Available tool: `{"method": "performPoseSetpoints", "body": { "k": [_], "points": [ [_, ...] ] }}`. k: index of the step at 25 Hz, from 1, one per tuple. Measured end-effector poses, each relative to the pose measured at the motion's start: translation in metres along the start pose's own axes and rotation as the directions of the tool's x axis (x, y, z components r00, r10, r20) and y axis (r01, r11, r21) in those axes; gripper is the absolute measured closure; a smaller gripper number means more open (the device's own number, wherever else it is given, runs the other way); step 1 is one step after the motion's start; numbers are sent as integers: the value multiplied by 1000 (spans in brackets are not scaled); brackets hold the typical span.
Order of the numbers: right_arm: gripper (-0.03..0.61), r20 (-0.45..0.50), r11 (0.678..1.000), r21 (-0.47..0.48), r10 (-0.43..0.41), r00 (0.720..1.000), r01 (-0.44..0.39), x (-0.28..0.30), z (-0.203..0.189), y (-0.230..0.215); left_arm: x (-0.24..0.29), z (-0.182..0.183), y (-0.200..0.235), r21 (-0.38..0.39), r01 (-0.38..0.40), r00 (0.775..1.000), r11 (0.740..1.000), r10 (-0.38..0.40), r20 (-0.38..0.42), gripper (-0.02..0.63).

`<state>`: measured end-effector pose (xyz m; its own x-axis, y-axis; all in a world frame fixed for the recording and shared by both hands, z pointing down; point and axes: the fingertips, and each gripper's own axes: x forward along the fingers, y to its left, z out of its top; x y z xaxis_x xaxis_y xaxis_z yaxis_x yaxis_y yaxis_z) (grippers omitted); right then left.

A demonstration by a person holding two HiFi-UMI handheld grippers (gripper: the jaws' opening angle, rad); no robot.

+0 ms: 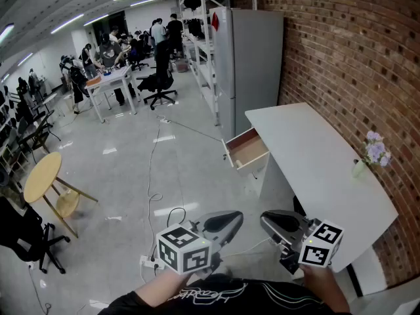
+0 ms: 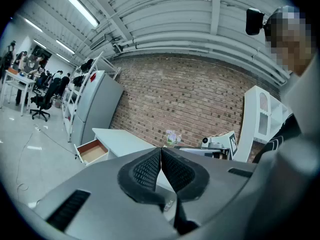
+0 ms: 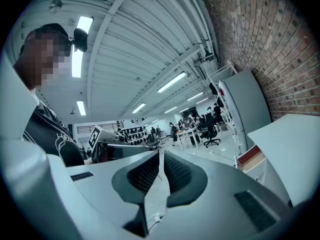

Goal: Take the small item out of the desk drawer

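Note:
The white desk [image 1: 315,166] stands along the brick wall, and its drawer [image 1: 247,149] is pulled open toward the floor. The drawer shows a wood-coloured inside, and I cannot make out any small item in it. The drawer also appears in the left gripper view [image 2: 92,151] and the right gripper view [image 3: 250,158]. My left gripper [image 1: 236,217] [image 2: 161,153] is held close to my body, far short of the drawer, its pads together with nothing between them. Beside it, my right gripper [image 1: 266,219] [image 3: 161,157] is also shut and holds nothing.
A small vase of purple flowers [image 1: 371,155] stands on the desk by the wall. A tall grey cabinet [image 1: 252,64] stands beyond the desk. Cables [image 1: 152,195] run over the floor. At left are a round wooden table [image 1: 43,176] and a black chair [image 1: 26,235]. People work at far tables.

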<state>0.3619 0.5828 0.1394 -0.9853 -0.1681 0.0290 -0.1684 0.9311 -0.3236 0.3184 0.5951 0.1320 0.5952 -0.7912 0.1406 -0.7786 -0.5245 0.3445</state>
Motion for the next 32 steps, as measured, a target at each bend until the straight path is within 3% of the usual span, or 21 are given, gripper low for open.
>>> {"method": "performPoseSetpoints", "body": {
  "k": [19, 26, 32],
  "points": [
    [518, 17, 997, 72, 12, 1000, -13, 18, -8, -31, 17, -6, 30, -7, -16, 999, 1000, 16, -34, 592],
    [518, -6, 996, 95, 0, 1000, 0, 62, -3, -67, 31, 6, 88, -43, -19, 999, 999, 17, -43, 592],
    [518, -47, 989, 142, -24, 999, 30, 132, 0, -124, 55, 25, 173, -91, -11, 998, 996, 4, -68, 592]
  ]
}}
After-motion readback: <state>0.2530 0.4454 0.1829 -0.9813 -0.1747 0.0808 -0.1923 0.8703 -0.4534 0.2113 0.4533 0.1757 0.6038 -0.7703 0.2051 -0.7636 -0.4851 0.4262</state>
